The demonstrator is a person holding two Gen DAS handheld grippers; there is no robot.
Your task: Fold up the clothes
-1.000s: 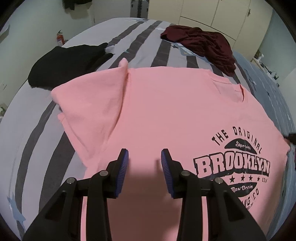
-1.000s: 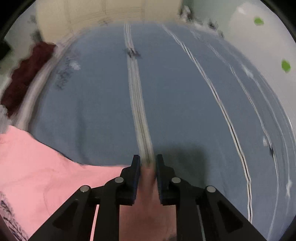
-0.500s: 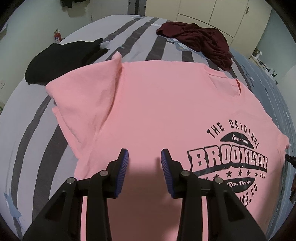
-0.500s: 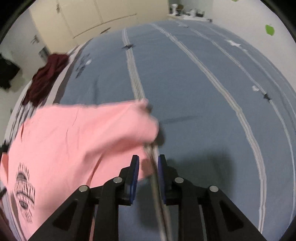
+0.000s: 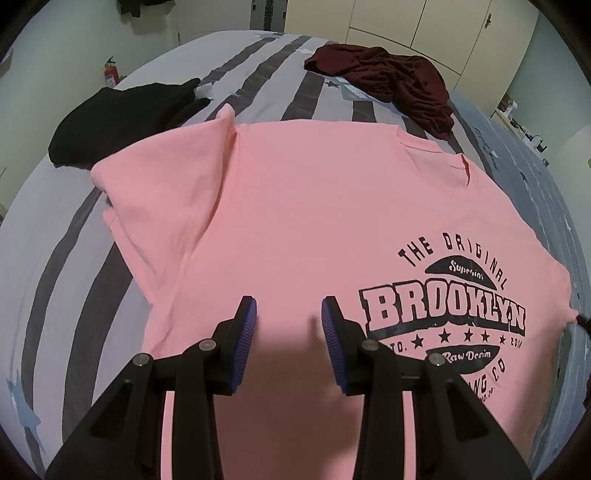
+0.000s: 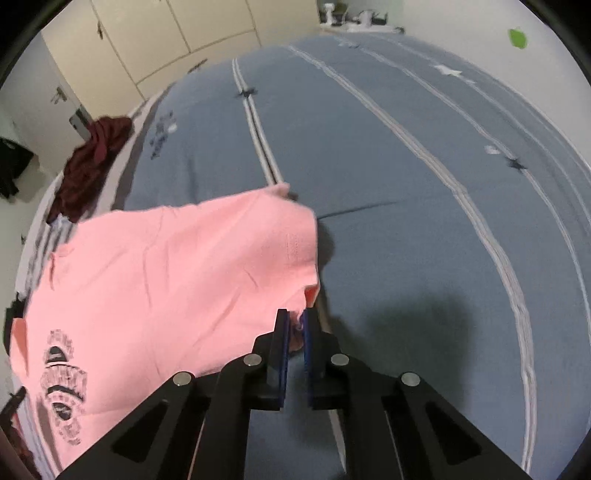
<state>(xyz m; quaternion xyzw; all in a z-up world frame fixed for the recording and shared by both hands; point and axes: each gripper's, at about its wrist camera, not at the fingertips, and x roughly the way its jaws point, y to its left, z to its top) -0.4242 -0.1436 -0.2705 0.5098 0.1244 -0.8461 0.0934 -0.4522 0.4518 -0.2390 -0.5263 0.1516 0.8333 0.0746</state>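
Currently the pink shirt [image 5: 295, 221] is spread print-up on the bed [image 6: 406, 184]. Its sleeve edge is pinched by the right claw [image 6: 295, 332]. The left claw [image 5: 289, 317] is held apart above the shirt, a maroon garment [image 5: 388, 77] lying at one o'clock.

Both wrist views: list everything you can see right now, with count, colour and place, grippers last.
T-shirt: one, pink with black BROOKLYN print, spread on the bed, print up.
Black garment: one, heaped beyond the T-shirt's left sleeve.
Maroon garment: one, crumpled at the far side of the bed.
Bed: one, grey-striped cover on one part, blue with white lines on the other.
Wardrobe: cream doors, behind the bed.
Fire extinguisher: one, red, by the far-left wall.
Left gripper: black, blue fingers, open over the T-shirt.
Right gripper: black, blue fingers, shut on the T-shirt's edge.
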